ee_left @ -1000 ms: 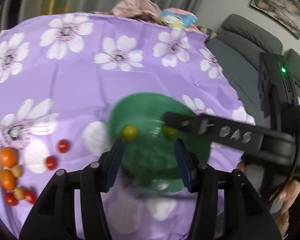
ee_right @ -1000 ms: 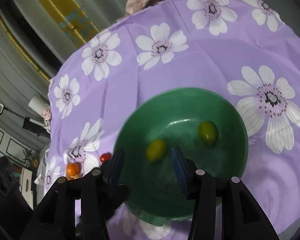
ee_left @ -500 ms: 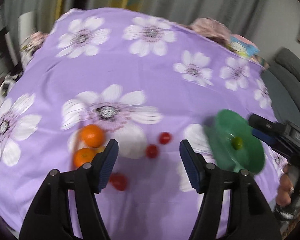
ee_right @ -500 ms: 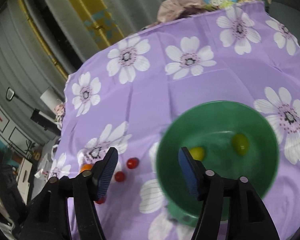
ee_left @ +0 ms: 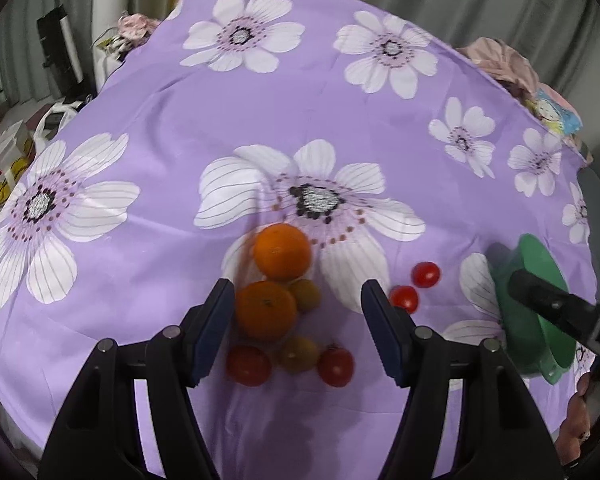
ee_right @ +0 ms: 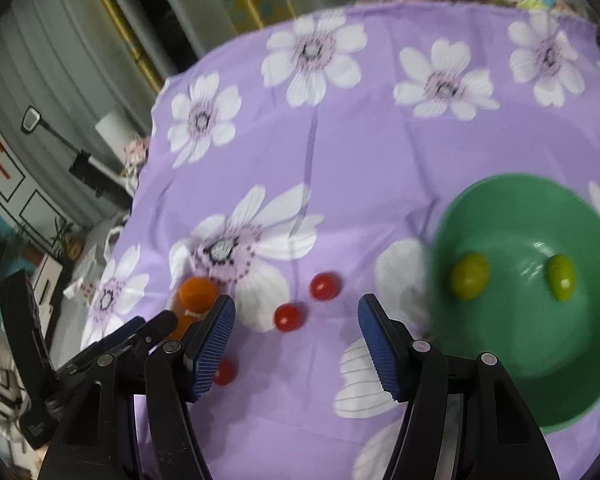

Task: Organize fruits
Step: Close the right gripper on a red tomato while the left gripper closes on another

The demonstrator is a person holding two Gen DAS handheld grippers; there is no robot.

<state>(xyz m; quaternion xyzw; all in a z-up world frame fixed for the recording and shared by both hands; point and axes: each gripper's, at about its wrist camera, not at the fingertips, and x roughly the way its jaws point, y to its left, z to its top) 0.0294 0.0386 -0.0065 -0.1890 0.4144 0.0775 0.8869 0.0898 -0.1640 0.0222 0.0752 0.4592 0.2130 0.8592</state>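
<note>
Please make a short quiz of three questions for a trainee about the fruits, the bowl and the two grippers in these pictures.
1. True or false: the green bowl holds two green fruits.
2. How many oranges lie ahead of the left gripper?
3. The right gripper is: A) shut on a tomato, B) open and empty, C) shut on the bowl.

Key: 1 true; 2 two; 3 B.
</note>
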